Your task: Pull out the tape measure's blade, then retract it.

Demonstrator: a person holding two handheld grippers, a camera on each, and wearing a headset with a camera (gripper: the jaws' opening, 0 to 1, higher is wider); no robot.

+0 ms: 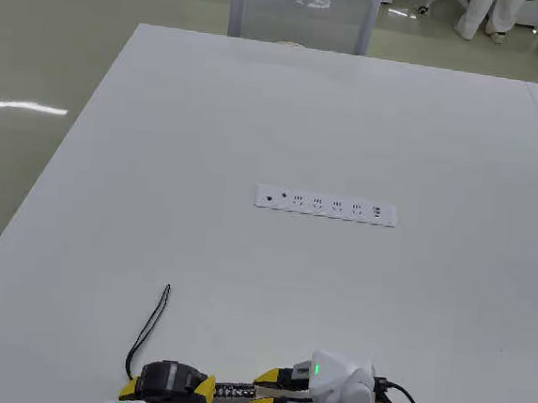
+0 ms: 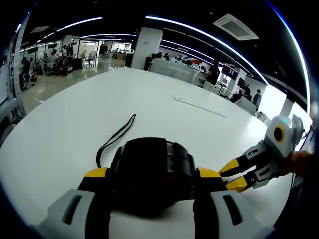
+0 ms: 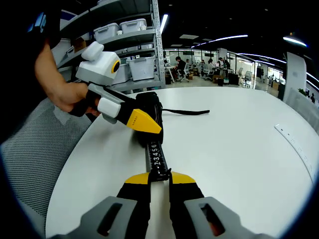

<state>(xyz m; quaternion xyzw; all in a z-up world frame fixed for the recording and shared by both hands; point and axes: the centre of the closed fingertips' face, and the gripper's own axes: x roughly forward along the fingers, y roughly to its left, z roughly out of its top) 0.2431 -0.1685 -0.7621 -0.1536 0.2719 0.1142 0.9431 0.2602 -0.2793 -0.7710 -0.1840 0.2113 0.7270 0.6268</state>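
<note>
White power strip (image 1: 325, 205) on table (image 1: 180, 137); mesh chair (image 1: 304, 11) beyond far edge.

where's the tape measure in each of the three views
Head view: tape measure at the bottom edge, left of centre.
Left gripper view: tape measure low in the centre, between that view's own jaws.
Right gripper view: tape measure above centre, its blade running down to that view's own jaws.
Shared landmark: white power strip.

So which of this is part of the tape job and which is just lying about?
In the job: tape measure; blade; left gripper, jaws on the tape measure; right gripper, jaws on the blade.
Lying about: power strip; chair beyond the table.
</note>
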